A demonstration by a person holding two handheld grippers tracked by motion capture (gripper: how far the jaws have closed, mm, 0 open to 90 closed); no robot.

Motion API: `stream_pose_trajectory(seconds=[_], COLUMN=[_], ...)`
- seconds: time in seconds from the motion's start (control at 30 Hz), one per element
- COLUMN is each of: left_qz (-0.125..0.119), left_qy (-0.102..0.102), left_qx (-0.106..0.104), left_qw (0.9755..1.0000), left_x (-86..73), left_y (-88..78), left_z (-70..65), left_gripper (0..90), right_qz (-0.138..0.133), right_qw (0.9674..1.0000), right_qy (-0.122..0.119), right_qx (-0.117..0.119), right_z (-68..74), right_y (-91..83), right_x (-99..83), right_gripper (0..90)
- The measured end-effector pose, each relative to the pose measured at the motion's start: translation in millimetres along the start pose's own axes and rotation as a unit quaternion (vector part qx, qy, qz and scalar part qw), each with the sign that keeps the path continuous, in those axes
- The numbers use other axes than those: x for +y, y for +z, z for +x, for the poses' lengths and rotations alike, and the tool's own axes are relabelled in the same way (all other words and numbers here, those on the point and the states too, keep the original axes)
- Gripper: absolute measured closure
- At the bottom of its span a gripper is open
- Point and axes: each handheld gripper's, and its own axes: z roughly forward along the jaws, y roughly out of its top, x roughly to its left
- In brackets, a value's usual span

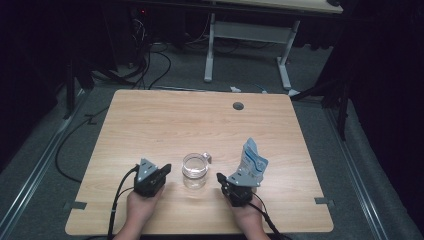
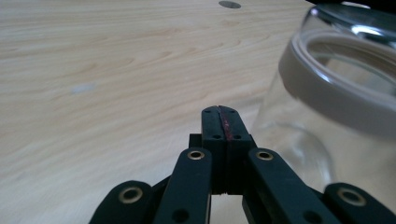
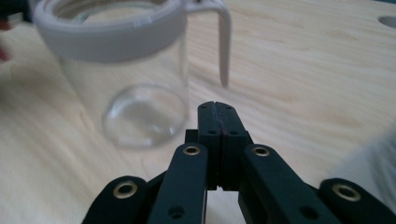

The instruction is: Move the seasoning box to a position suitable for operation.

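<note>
The glass jar (image 1: 195,170) with its white collar and handle stands upright on the table (image 1: 150,120), between the two claws. It sits just right of the left gripper (image 2: 219,112) and ahead-left of the right gripper (image 3: 217,108), touching neither. Both claws are pressed fully together, holding nothing. A blue-white pouch (image 1: 252,162) stands just beyond the right gripper.

left gripper (image 1: 165,170): jaws closed, empty | right gripper (image 1: 220,177): jaws closed, empty

Clear glass jug (image 1: 194,171) with white rim, blue-white pouch (image 1: 253,162), pale wood-grain table (image 1: 165,120)
</note>
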Motion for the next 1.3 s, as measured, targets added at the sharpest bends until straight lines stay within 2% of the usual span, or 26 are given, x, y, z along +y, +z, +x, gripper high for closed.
stream_pose_trajectory(seconds=[0.07, 0.17, 0.27, 0.3, 0.47, 0.57, 0.6, 0.63, 0.67, 0.73, 0.83, 0.87, 0.9, 1.0, 1.13, 1.3], left_qz=[-0.002, -0.015, -0.018, -0.019, -0.017, -0.013, -0.025, -0.029, -0.028, -0.017, -0.011, -0.011, 0.005, 0.007, 0.009, 0.006], left_qy=[0.01, 0.011, 0.013, 0.018, 0.021, 0.026, -0.005, -0.004, 0.013, 0.03, 0.023, 0.013, 0.027, 0.022, 0.028, 0.021], left_qx=[-0.001, -0.002, -0.006, -0.001, -0.006, -0.02, -0.035, -0.038, -0.044, -0.049, -0.036, -0.032, -0.023, -0.013, -0.004, 0.003], left_qw=[1.0, 0.9998, 0.9997, 0.9997, 0.9996, 0.9994, 0.9991, 0.9988, 0.9985, 0.9982, 0.999, 0.9994, 0.9994, 0.9997, 0.9996, 0.9998], left_x=[4.1, 7.6, 6.6, 5.5, -1.7, -6.8, -10.1, -11.4, -13.6, -17.5, -22.5, -24.0, -24.8, -26.5, -28.9, -30.5], left_y=[11.5, 14.2, 9.8, 8.0, -2.0, -10.8, -12.8, -14.3, -17.4, -20.8, -25.7, -27.4, -31.8, -37.5, -41.8, -46.7], left_z=[-4.5, -9.8, -17.6, -20.7, -30.8, -41.9, -53.7, -57.3, -60.6, -63.6, -57.0, -52.9, -43.8, -35.2, -29.7, -24.5], left_gripper=[90.0, 90.0, 90.0, 90.0, 90.0, 90.0, 90.0, 90.0, 90.0, 90.0, 90.0, 89.9, 89.9, 89.7, 89.3, 89.3], right_qz=[0.001, 0.004, 0.004, 0.003, 0.002, 0.001, 0.001, 0.0, 0.0, 0.001, 0.0, 0.0, -0.003, -0.01, -0.024, -0.029], right_qw=[1.0, 1.0, 0.9999, 1.0, 0.9999, 1.0, 1.0, 1.0, 1.0, 0.9999, 0.9999, 0.9999, 0.9999, 0.9998, 0.9993, 0.999], right_qy=[0.005, 0.007, 0.009, 0.008, 0.012, 0.009, 0.007, 0.006, 0.006, 0.01, 0.008, 0.007, 0.004, -0.001, -0.008, -0.016], right_qx=[-0.004, -0.006, -0.004, -0.004, 0.0, 0.002, 0.002, 0.002, 0.002, 0.003, 0.007, 0.009, 0.01, 0.018, 0.027, 0.031], right_z=[-5.2, -10.1, -14.2, -14.6, -14.5, -12.7, -12.1, -11.7, -11.6, -11.0, -7.7, -5.7, -3.8, 3.5, 13.1, 22.2], right_y=[-12.5, -24.4, -33.1, -34.2, -33.8, -32.5, -32.2, -31.8, -31.6, -31.2, -31.8, -32.1, -32.3, -33.0, -34.8, -36.8], right_x=[-7.4, -14.0, -19.0, -19.7, -22.3, -22.2, -22.0, -21.7, -21.5, -21.1, -19.6, -18.7, -17.4, -11.6, -1.8, 6.1], right_gripper=[89.8, 89.2, 88.4, 88.4, 88.4, 88.4, 88.5, 88.4, 88.5, 88.5, 88.6, 88.7, 88.8, 89.0, 89.1, 89.2])
